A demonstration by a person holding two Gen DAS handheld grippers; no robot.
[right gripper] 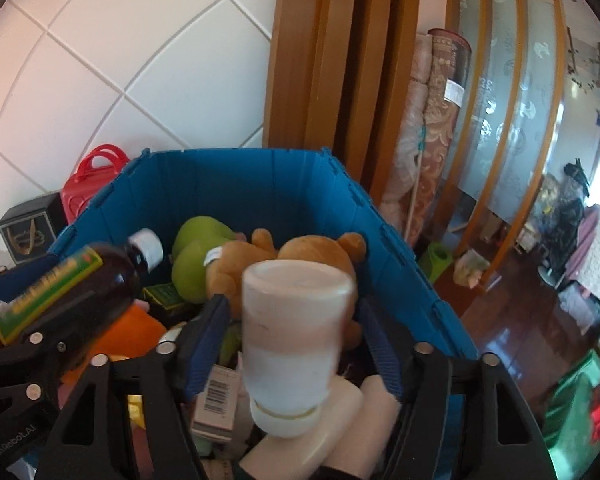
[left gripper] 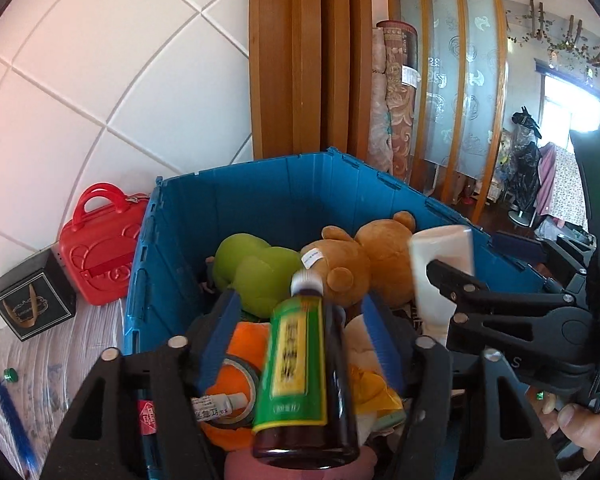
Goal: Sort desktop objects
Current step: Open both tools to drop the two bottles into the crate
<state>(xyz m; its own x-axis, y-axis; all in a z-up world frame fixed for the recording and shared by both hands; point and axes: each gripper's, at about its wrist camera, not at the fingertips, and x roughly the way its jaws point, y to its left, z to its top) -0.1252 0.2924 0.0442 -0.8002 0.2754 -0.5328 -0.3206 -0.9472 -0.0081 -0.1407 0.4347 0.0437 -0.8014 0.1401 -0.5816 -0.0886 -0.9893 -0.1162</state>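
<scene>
A brown bottle with a green label (left gripper: 300, 364) hangs blurred between the fingers of my left gripper (left gripper: 299, 312), above the blue crate (left gripper: 260, 192). Its jaws stand wide and the pads (left gripper: 216, 340) clear the bottle on both sides. My right gripper (right gripper: 292, 312) is also over the crate (right gripper: 240, 184), jaws wide. A white bottle (right gripper: 296, 320), cap downward and blurred, sits between its pads (right gripper: 202, 344) without touching them. The crate holds a brown plush bear (left gripper: 348, 256), a green plush (left gripper: 252, 268), a tape roll (left gripper: 236, 384), boxes and white bottles (right gripper: 340, 420).
Left of the crate stand a red case (left gripper: 100, 248) and a black box (left gripper: 32, 300) against the white tiled wall. A blue brush (left gripper: 16, 420) and a green cap (left gripper: 10, 374) lie on the white tabletop. Wooden slats and rolled rugs (right gripper: 432, 128) rise behind.
</scene>
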